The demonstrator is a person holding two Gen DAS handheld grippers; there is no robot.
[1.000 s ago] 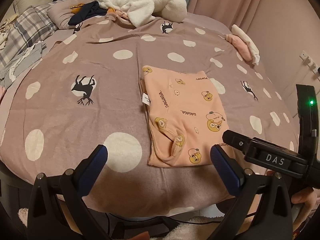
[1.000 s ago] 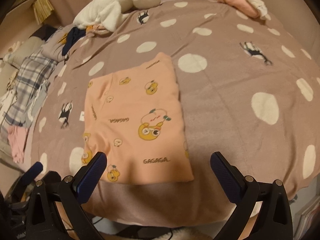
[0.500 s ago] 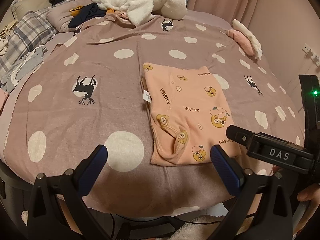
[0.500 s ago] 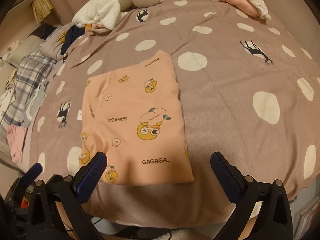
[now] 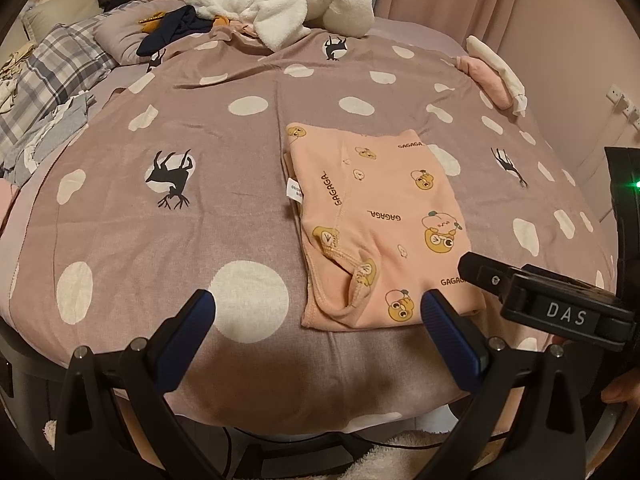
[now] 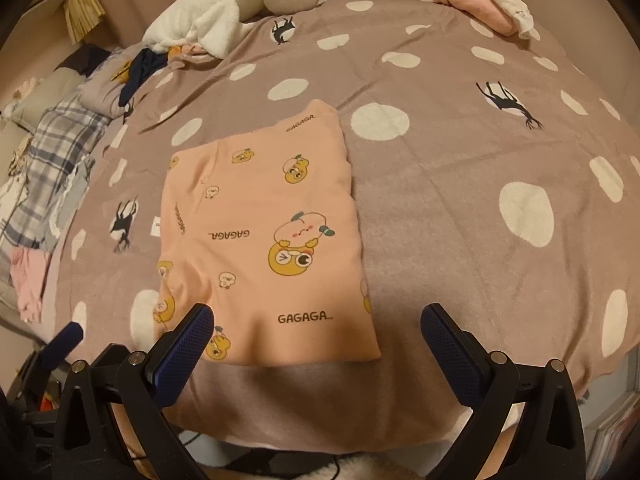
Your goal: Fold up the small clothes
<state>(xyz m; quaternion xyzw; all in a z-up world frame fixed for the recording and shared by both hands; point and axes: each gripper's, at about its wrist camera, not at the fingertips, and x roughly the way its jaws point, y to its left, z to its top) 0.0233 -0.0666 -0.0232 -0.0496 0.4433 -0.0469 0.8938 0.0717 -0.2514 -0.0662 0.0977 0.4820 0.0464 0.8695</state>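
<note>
A small pink garment point(image 5: 376, 220) with yellow cartoon prints and "GAGAGA" lettering lies folded into a rectangle on the polka-dot blanket point(image 5: 224, 184). It also shows in the right wrist view point(image 6: 264, 232). My left gripper point(image 5: 316, 312) is open and empty, hovering at the bed's near edge, just left of the garment's near edge. My right gripper point(image 6: 316, 328) is open and empty above the garment's near edge; its body shows in the left wrist view point(image 5: 560, 312).
A white fluffy blanket point(image 5: 280, 4) and dark clothes point(image 5: 172, 28) lie at the far side. Folded pink and white clothes point(image 5: 496, 72) sit at the far right. Plaid and grey laundry point(image 5: 44, 92) lies at the left.
Both grippers have moved a little closer to the bed and the garment. Both stay open and the garment has not moved.
</note>
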